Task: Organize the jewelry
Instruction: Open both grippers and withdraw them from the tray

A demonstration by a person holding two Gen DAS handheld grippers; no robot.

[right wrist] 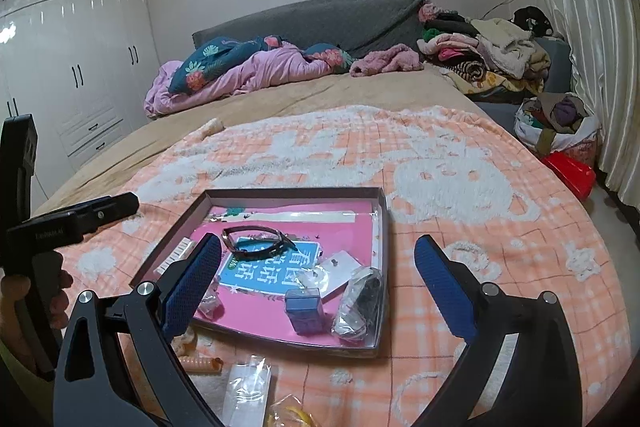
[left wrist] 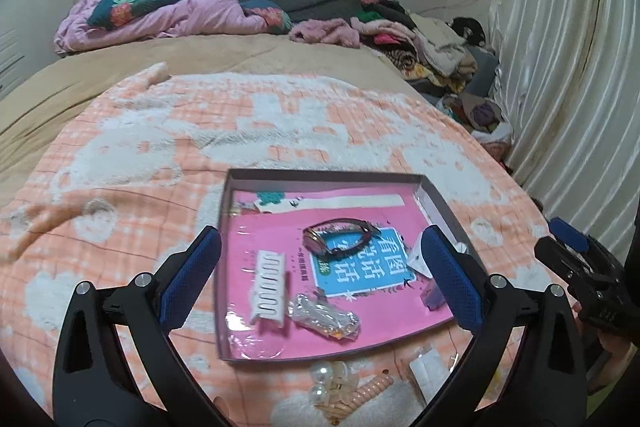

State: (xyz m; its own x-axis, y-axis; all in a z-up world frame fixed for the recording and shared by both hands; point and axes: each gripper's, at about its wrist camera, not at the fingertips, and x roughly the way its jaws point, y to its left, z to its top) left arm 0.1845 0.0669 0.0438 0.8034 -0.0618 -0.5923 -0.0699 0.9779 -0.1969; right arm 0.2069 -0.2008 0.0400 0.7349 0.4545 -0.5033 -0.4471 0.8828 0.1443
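Observation:
A shallow box lid (left wrist: 320, 175) (right wrist: 292, 191) with a pink liner lies on the orange blanket. In it are a dark wristwatch (left wrist: 340, 235) (right wrist: 256, 245), a white hair clip (left wrist: 269, 285), a clear bag with a small item (left wrist: 325, 319), a blue box (right wrist: 305, 309) and a bagged dark item (right wrist: 360, 301). My left gripper (left wrist: 320, 275) is open and empty, hovering over the lid. My right gripper (right wrist: 318, 287) is open and empty above the lid's near edge. Pearl pieces (left wrist: 330, 381) and an orange coil tie (left wrist: 366, 393) (right wrist: 200, 363) lie in front of the lid.
Small clear bags (right wrist: 246, 393) lie on the blanket (left wrist: 160, 155) near me. Bedding (right wrist: 248, 71) and piled clothes (right wrist: 488, 55) sit at the bed's far end. A curtain (right wrist: 580, 7) hangs at right, wardrobes (right wrist: 80, 67) stand at left.

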